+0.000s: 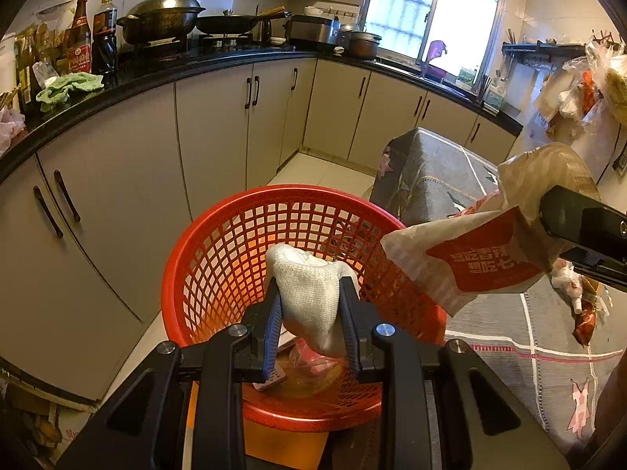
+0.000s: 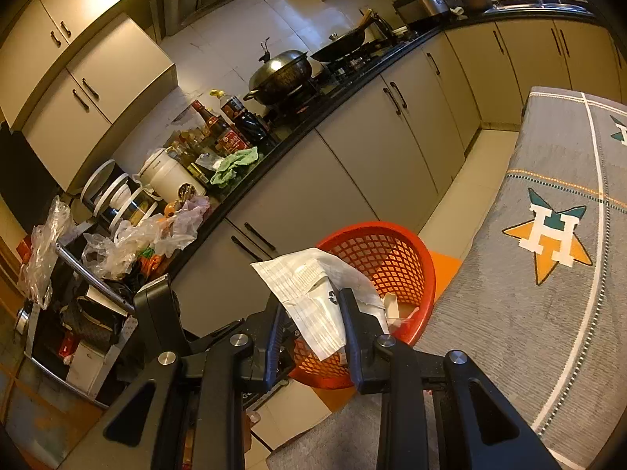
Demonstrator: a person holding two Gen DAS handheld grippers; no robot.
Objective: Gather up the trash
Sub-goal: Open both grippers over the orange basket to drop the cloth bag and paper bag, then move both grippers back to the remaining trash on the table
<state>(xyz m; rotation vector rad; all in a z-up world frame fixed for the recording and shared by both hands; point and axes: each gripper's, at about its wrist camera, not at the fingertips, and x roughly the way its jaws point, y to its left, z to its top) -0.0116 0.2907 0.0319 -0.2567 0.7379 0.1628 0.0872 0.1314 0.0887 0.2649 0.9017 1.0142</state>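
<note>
A red mesh basket (image 1: 219, 258) sits on the floor beside the cabinets, with a clear plastic wrapper (image 1: 313, 364) and scraps at its bottom. My left gripper (image 1: 309, 286) hangs over the basket's mouth, shut on a crumpled white paper towel (image 1: 309, 305). In from the right reaches my right gripper (image 1: 580, 227), shut on a tan paper food bag (image 1: 470, 262) with a red label, held above the basket's right rim. In the right wrist view that gripper (image 2: 313, 297) clamps the printed paper bag (image 2: 301, 278) over the basket (image 2: 415, 258).
A table under a grey cloth (image 2: 548, 313) stands right of the basket, with more wrappers (image 1: 580, 305) on it. A black counter (image 1: 156, 74) with pots, bottles and a green rag runs along the beige cabinets (image 1: 211, 133). Plastic bags (image 2: 129, 243) crowd the counter's near end.
</note>
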